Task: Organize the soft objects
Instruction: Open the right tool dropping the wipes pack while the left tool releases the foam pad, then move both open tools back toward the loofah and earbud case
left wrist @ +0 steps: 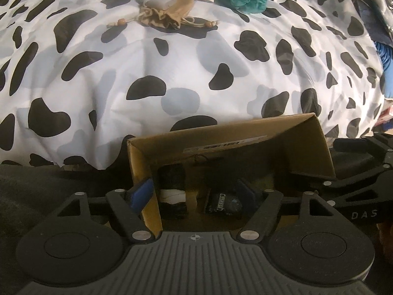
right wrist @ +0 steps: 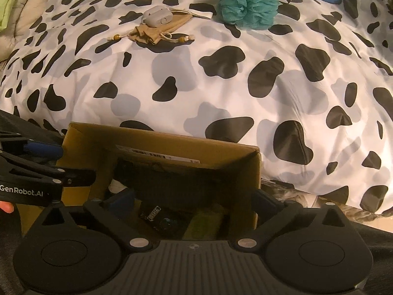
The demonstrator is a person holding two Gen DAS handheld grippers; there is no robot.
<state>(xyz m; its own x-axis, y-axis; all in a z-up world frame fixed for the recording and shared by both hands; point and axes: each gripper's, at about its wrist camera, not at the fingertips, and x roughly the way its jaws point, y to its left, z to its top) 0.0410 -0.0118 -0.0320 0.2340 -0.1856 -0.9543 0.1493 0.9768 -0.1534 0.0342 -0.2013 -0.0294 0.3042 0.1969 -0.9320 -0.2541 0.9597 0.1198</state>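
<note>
Both tongs hang spread over the cardboard box (right wrist: 172, 147), gripping nothing: the left tongs (left wrist: 196, 194) straddle its left wall, the right tongs (right wrist: 194, 201) its right wall. Dark items, perhaps folded cloth (right wrist: 162, 221), lie below them inside. Far ahead on the bed (right wrist: 221, 93) rest a tan drawstring pouch (right wrist: 157, 33) and a teal pouf (right wrist: 248, 5)

A bed with a cow-print cover (right wrist: 221, 93) carries a teal mesh puff (right wrist: 248, 2), a tan drawstring pouch (right wrist: 157, 33) and a cardboard box (right wrist: 172, 145)
</note>
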